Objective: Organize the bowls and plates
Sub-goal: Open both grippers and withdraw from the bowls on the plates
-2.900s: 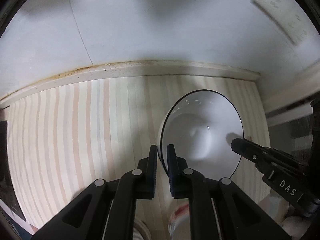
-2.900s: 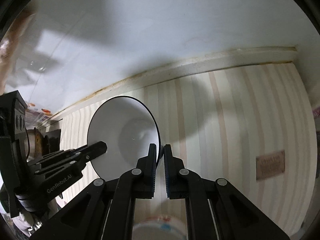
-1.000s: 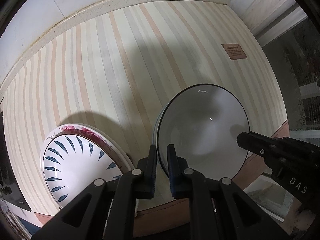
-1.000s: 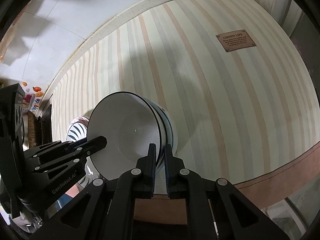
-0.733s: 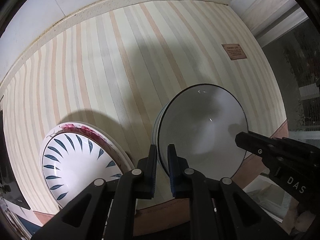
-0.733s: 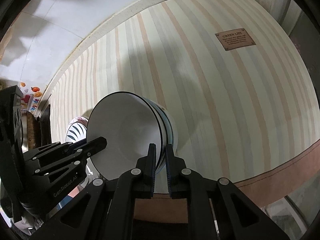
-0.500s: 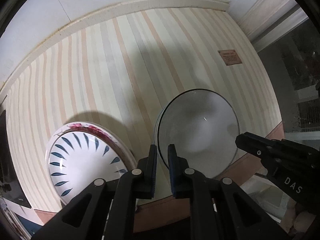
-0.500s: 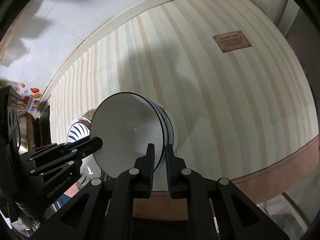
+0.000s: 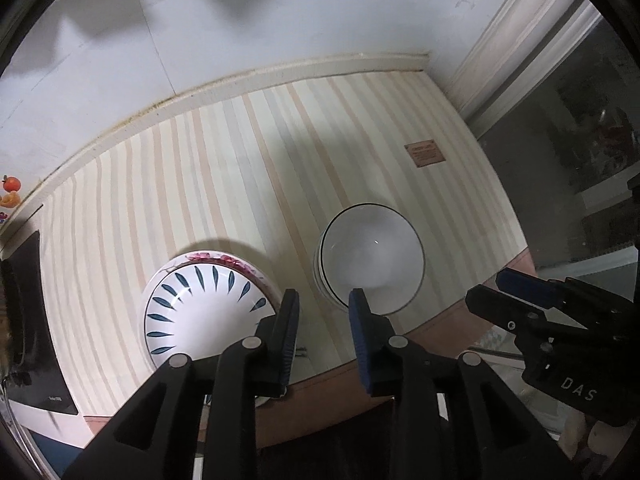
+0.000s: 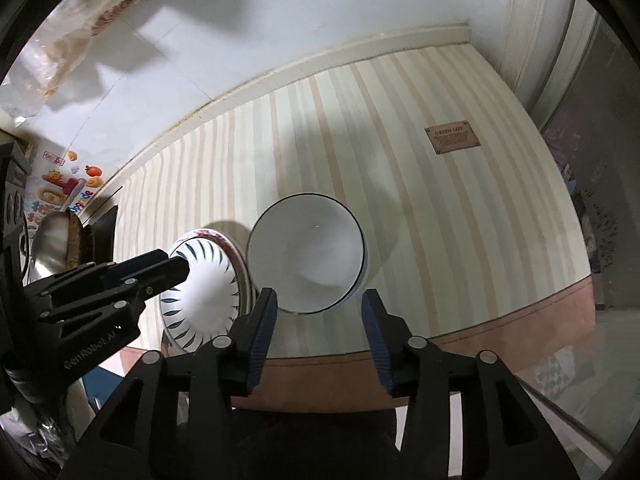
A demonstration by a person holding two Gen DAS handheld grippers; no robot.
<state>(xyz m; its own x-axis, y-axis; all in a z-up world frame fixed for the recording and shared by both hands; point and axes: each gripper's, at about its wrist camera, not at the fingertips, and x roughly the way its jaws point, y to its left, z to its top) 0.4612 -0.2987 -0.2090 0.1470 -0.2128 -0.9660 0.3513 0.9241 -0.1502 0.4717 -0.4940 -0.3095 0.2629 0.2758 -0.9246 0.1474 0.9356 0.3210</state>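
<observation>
Both my grippers, left [image 9: 323, 308] and right [image 10: 319, 307], have lifted off the bowl [image 10: 306, 254] at twelve o'clock, jaws opening, empty.

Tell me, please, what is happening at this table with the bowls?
A person is tidying bowls with a hand-held claw in each hand. A white bowl with a dark rim sits nested on a stack on the striped tablecloth, beside a stack topped by a blue-leaf patterned bowl. The left claw and the right claw hang above the white bowl, jaws opening, nothing between them. Both stacks rest near the table's front edge.
</observation>
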